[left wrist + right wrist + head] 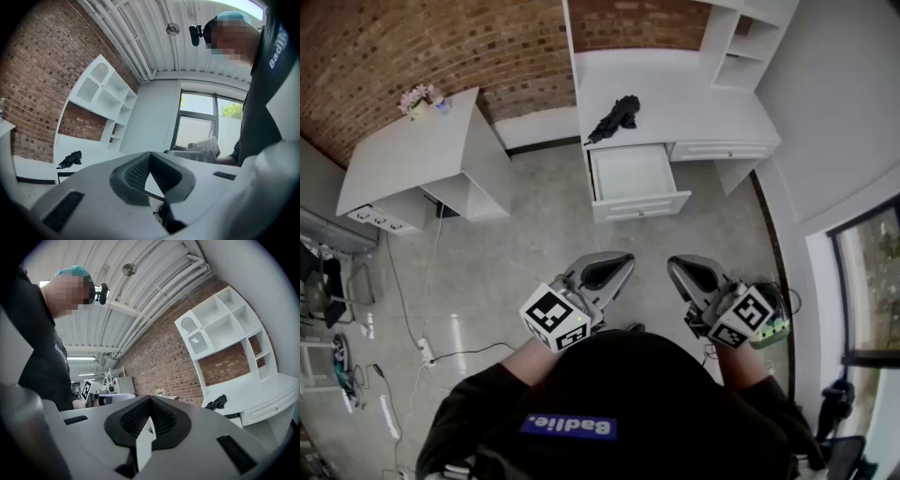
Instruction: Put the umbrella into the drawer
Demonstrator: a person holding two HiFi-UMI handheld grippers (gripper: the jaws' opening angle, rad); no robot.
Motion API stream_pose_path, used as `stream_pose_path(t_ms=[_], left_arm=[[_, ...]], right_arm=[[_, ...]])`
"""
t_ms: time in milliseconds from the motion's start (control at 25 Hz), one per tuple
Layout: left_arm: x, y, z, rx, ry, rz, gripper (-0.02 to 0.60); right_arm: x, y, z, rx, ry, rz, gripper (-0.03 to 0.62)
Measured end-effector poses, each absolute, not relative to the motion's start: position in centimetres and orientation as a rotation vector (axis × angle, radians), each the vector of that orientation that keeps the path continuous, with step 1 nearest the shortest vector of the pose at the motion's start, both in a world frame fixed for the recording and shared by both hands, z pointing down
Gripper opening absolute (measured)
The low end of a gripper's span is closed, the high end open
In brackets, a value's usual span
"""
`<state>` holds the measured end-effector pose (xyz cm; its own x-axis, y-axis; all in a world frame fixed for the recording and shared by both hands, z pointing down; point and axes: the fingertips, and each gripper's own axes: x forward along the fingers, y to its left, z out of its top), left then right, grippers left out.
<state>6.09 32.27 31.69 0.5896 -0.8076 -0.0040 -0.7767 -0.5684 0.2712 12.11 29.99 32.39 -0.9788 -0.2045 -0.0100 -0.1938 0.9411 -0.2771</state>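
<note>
A folded black umbrella lies on top of the white desk, near its left front edge. Just below it the desk's left drawer stands pulled open, and its inside shows bare white. The umbrella shows small and far off in the left gripper view, and the umbrella likewise in the right gripper view. Both grippers are held close to the person's body, well short of the desk. My left gripper has its jaws together with nothing between them. My right gripper is also shut and holds nothing.
A second white desk with a small pot of flowers stands at the left against the brick wall. A white shelf unit rises over the right desk. Cables and a power strip lie on the floor at the left. A window is at the right.
</note>
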Motion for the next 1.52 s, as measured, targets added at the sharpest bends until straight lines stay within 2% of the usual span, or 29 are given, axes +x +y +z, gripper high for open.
stream_pose_path(t_ms=[1000,1520], left_arm=[[10.2,29.1,33.1,2.533,-1.359,-0.139,0.002],[3.3,18.4,35.2,2.557,-1.327,-0.09,0.002]], right_arm=[[16.8,27.6,33.1,-0.211,3.032,-0.419,0.029],[13.7,18.4,34.0,-0.385,3.026,-0.455,0.028]])
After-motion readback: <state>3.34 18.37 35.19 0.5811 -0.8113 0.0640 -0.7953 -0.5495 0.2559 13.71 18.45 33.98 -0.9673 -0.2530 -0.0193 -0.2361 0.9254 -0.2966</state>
